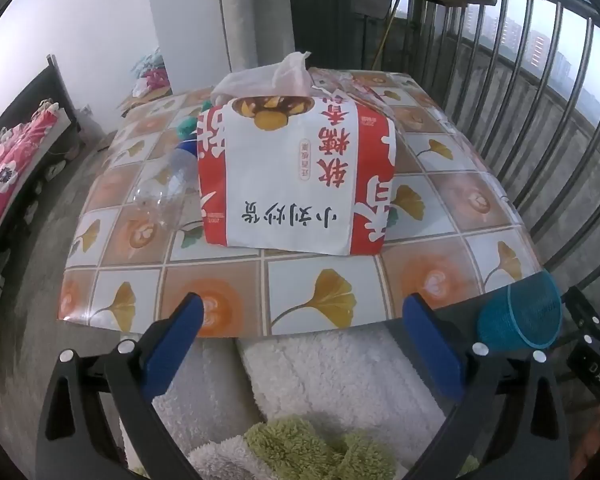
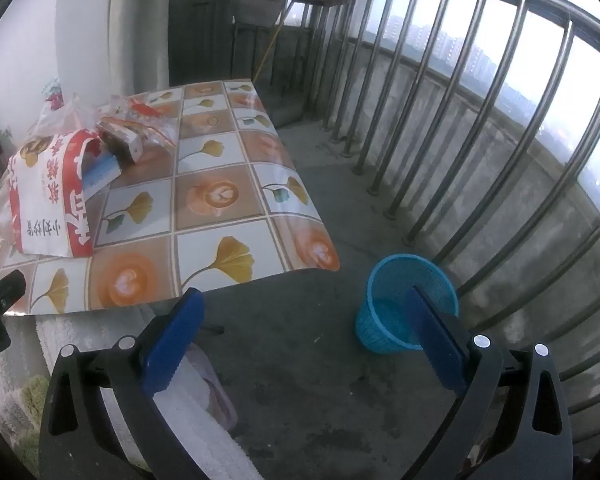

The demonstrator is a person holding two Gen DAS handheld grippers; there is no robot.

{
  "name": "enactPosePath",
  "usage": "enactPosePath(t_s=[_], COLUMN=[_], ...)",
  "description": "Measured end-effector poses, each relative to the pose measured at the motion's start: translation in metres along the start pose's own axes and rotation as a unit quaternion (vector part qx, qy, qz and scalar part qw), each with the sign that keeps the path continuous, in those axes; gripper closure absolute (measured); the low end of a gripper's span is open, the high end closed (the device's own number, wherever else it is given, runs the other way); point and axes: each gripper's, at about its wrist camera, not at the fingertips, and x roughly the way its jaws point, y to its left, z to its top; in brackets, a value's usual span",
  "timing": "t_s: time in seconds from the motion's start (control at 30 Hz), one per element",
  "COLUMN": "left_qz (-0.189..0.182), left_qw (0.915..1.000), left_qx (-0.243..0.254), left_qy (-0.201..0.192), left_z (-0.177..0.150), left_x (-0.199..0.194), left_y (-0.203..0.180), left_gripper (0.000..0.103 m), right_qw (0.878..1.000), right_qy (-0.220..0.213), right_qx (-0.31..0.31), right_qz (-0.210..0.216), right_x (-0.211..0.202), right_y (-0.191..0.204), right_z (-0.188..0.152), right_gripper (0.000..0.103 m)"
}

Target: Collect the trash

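**A:** Trash first: where does it sit from your seat?

**B:** Take the table [image 1: 308, 280] with the leaf-and-latte patterned cloth as your landmark. On its middle stands a red-and-white paper bag [image 1: 296, 176] printed with Chinese characters, with a thin pale plastic bag [image 1: 268, 76] sticking out of its top. Just beside the paper bag, on the side toward the bed, lies a clear plastic bottle [image 1: 168, 184] with a blue cap. Behind the paper bag, toward the table's far edge, you have crumpled clear wrappers [image 2: 140, 116] and a small carton [image 2: 120, 140].

**A:** And the bin?

**B:** Your blue mesh basket [image 2: 408, 300] stands upright on the concrete floor, off the table's near corner on the railing side, between table and railing [image 2: 480, 120]. You can see right into it; I cannot make out anything inside.

**A:** What are your tools doing?

**B:** Your left gripper [image 1: 304, 320] hangs just off the table's near edge, tilted down, jaws spread as wide as they go, with nothing between the blue pads. Your right gripper [image 2: 304, 316] hangs off the table's near corner over the floor, jaws equally wide and nothing gripped; one pad overlaps the basket in its view, and I cannot tell whether it touches.
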Motion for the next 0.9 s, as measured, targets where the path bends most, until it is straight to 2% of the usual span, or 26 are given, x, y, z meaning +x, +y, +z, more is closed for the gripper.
enactPosePath(t_s=[0.9], left_qz=[0.004], left_qw=[1.0000], left_qx=[0.004], left_qy=[-0.002], left_z=[0.0000], left_x=[0.0000], left_y=[-0.0001], left_gripper=[0.006], right_qw=[1.000], right_qy=[-0.003], right_qx=[-0.007], right_qz=[-0.002], right_x=[0.0009], right_y=[0.0066], right_z=[0.0011], right_gripper=[0.008])
